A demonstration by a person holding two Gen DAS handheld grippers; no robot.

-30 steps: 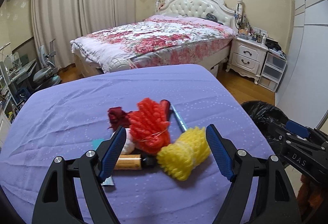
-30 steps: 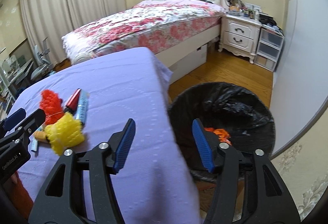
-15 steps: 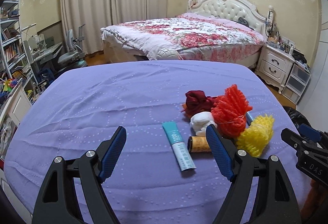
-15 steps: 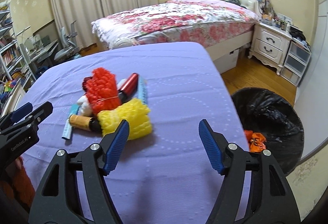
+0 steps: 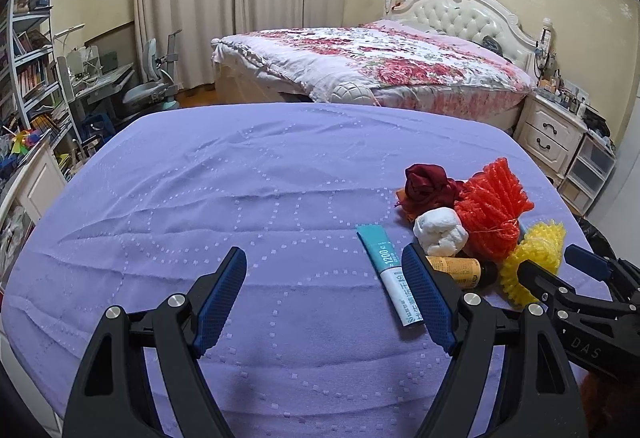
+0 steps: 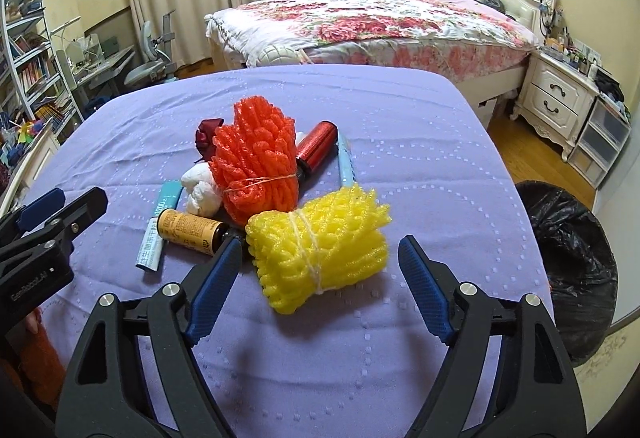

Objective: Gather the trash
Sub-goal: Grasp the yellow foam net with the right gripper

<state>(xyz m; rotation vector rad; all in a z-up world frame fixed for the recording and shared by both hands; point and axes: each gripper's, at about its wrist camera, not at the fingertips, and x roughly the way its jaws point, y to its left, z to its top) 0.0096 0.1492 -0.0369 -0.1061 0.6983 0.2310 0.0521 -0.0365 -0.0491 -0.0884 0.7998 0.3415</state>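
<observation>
Both grippers over the purple table, both angled down at it.

Right gripper: jaws wide apart and have just been opening further. Yellow foam net bundle sits between the blue pads, pads not touching it. Nothing gripped.

Left gripper: jaws wide apart, only bare cloth between them. Teal tube lies just beside the right-hand pad, partly hidden behind it. Nothing gripped.

Trash pile is on the table's right half, all bunched together:
- orange-red foam net bundle tied with a band, touching the yellow one
- white crumpled wad and dark red crumpled cloth on its left
- yellow-label bottle lying flat, just beside the right gripper's left pad
- red metallic can and a light blue stick behind the orange-red bundle

Bin with black bag stands on the floor just off the table's right edge.

Bed and nightstand behind the table.
</observation>
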